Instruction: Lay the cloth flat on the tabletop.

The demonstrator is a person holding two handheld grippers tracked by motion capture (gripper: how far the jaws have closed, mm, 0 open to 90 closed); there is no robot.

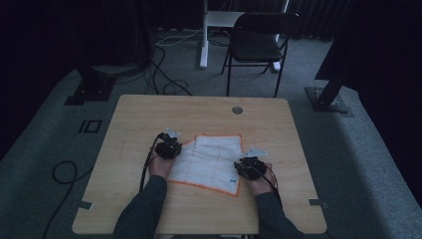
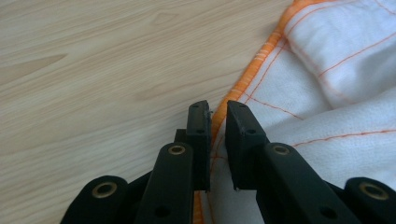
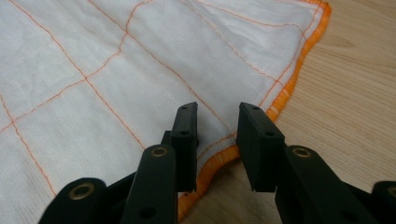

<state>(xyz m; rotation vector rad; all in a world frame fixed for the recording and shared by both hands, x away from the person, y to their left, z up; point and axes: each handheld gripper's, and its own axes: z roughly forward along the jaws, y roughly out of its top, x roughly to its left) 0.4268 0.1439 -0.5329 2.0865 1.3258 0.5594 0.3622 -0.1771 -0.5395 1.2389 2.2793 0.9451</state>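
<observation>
The cloth (image 1: 209, 162) lies at the frame's centre. My left gripper (image 2: 217, 122) pinches its orange hem (image 2: 261, 58) to lift that edge; my right gripper (image 3: 215, 122), released, straddles the opposite hem for a matching grasp.

A light wooden tabletop (image 1: 149, 114) with rounded corners stands on grey carpet (image 1: 358, 149). Near its far edge sits a round grey cable grommet (image 1: 237, 110). Beyond the tabletop a black folding chair (image 1: 259, 42) stands beside a white desk leg (image 1: 203, 35). Black cables (image 1: 164, 79) curl over the carpet at the far left, near a black stand base (image 1: 89, 89), and another black cable (image 1: 62, 172) loops left of the tabletop. A second dark stand base (image 1: 328, 97) sits at the far right, and dark curtains hang behind
</observation>
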